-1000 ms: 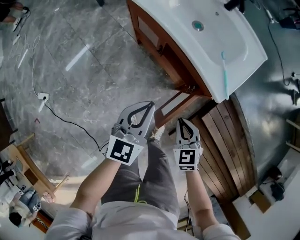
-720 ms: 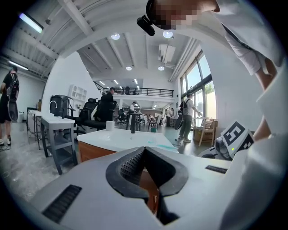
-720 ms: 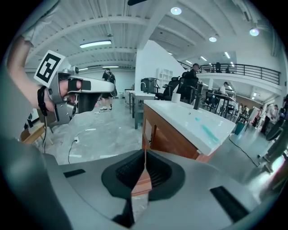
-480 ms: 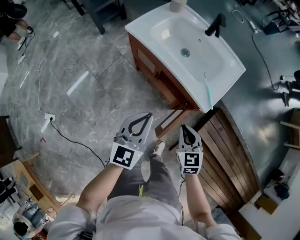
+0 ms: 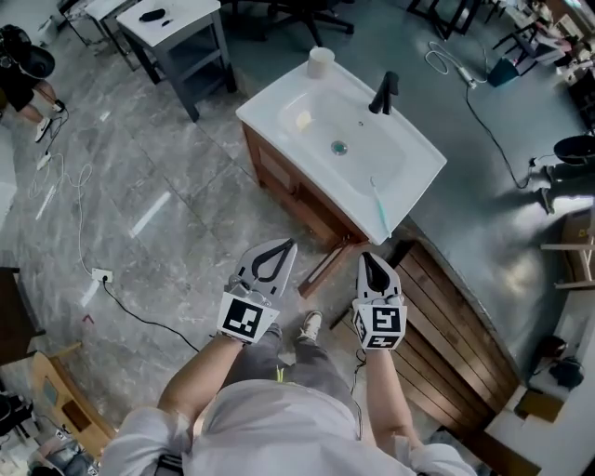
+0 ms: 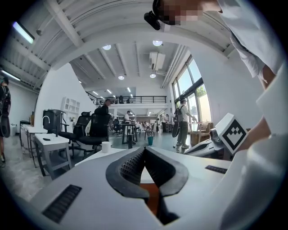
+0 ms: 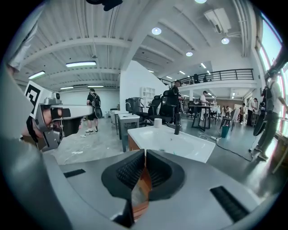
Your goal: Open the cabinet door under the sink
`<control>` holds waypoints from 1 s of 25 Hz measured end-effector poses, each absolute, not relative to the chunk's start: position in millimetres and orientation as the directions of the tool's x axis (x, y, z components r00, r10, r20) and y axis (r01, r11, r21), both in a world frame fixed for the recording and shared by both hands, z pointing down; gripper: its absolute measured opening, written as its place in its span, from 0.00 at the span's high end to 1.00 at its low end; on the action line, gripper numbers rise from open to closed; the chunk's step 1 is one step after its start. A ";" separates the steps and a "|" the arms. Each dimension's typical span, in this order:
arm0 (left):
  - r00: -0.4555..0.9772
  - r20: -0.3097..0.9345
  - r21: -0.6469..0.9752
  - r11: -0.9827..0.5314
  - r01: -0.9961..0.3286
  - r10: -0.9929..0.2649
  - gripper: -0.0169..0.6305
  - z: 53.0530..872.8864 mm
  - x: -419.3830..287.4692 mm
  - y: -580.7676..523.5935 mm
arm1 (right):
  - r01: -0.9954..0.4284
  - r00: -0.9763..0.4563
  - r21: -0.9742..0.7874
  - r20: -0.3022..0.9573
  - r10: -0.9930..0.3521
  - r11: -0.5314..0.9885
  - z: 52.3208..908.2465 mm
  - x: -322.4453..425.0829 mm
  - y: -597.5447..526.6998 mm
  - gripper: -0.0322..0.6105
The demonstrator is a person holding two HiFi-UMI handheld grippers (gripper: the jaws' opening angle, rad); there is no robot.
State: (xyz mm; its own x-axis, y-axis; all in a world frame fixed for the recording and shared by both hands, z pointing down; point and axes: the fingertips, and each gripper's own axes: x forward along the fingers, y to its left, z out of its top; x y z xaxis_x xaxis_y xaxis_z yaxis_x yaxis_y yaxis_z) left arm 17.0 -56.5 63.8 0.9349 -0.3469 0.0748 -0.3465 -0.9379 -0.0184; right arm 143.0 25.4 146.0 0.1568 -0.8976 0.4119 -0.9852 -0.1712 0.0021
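Note:
A white sink [image 5: 339,153] tops a brown wooden cabinet [image 5: 288,191], seen from above and farther off in the head view. One cabinet door [image 5: 325,265] stands swung outward toward me. My left gripper [image 5: 291,243] is shut and empty, held above the floor short of that door. My right gripper [image 5: 364,257] is also shut and empty, just right of the door's edge. In the right gripper view the sink [image 7: 168,143] lies beyond the shut jaws of the right gripper [image 7: 145,152]. Jaw tips of the left gripper [image 6: 144,148] meet with nothing between them.
On the sink stand a black tap [image 5: 384,93], a white cup [image 5: 321,60] and a toothbrush [image 5: 379,209]. A slatted wooden platform [image 5: 456,321] lies at the right. A grey table [image 5: 177,28] stands at the back left. A cable [image 5: 139,316] and socket [image 5: 100,276] lie on the marble floor.
The head view has pulled back and up, so the sink and cabinet look smaller and farther away. Both grippers stay shut in front of the person, a little farther from the door.

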 end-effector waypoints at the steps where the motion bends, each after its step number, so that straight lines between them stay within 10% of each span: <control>1: 0.936 0.072 -0.018 -0.939 -0.343 -0.344 0.95 53.5 18.6 -54.2 | -0.984 0.157 -0.014 0.405 -0.901 -0.178 134.4 145.6 28.3 0.89; 25: 0.869 -0.058 -0.087 -0.865 -0.495 -0.491 0.95 -138.3 -18.9 -60.7 | -0.977 0.200 -0.054 0.092 -0.975 -0.205 -109.6 208.5 87.6 0.89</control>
State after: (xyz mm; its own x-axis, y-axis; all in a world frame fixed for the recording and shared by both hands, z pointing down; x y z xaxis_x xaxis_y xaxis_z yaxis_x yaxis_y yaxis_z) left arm -18.9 -60.7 -138.3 0.8691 -0.4911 -0.0583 -0.4945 -0.8648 -0.0872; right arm 208.5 87.6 -109.6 0.2000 -0.9754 0.0924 -0.9772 -0.2055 -0.0537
